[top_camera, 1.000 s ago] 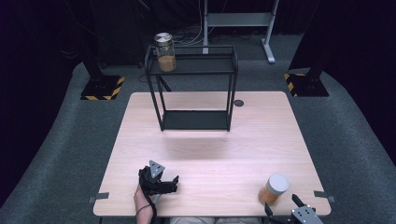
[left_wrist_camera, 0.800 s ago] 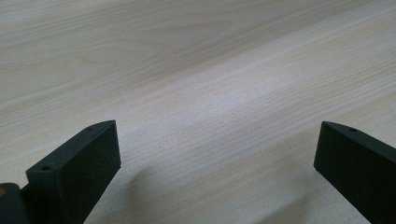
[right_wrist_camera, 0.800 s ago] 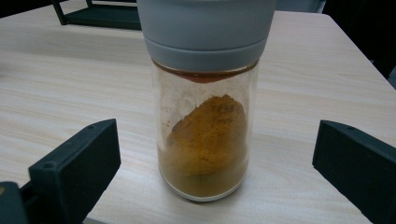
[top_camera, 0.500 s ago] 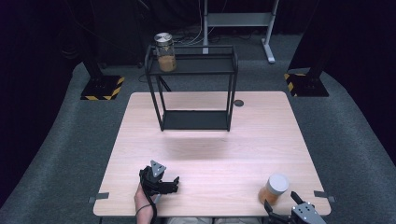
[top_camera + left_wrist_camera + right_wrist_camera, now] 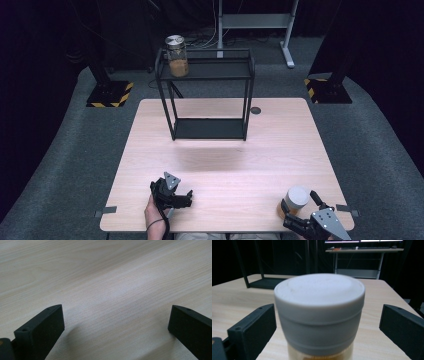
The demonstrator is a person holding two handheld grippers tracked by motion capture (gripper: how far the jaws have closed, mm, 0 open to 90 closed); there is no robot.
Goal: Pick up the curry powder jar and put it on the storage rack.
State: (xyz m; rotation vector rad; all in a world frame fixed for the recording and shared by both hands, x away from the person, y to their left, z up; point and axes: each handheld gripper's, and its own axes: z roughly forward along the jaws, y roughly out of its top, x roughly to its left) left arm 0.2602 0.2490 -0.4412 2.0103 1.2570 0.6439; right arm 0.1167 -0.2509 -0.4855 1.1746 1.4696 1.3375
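A jar with a white lid (image 5: 297, 198) and amber contents stands near the table's front right corner. My right gripper (image 5: 300, 206) is open, with one jaw on either side of the jar and neither touching it. In the right gripper view the jar's white lid (image 5: 319, 310) looms between the wide-apart jaws. My left gripper (image 5: 187, 196) rests low at the front left of the table, open, with bare wood (image 5: 112, 302) between its jaws. A second jar with a metal lid (image 5: 176, 55) stands on the top left of a black wire shelf (image 5: 210, 95).
The black shelf stands at the table's (image 5: 225, 165) far middle, with an open lower tier. A small dark grommet (image 5: 256, 110) sits to the right of the shelf. A grey desk frame (image 5: 255, 22) stands on the floor beyond.
My right gripper has moved forward until its jaws flank the white-lidded jar. The jar stands slightly farther right than a second ago. The left gripper has stayed put.
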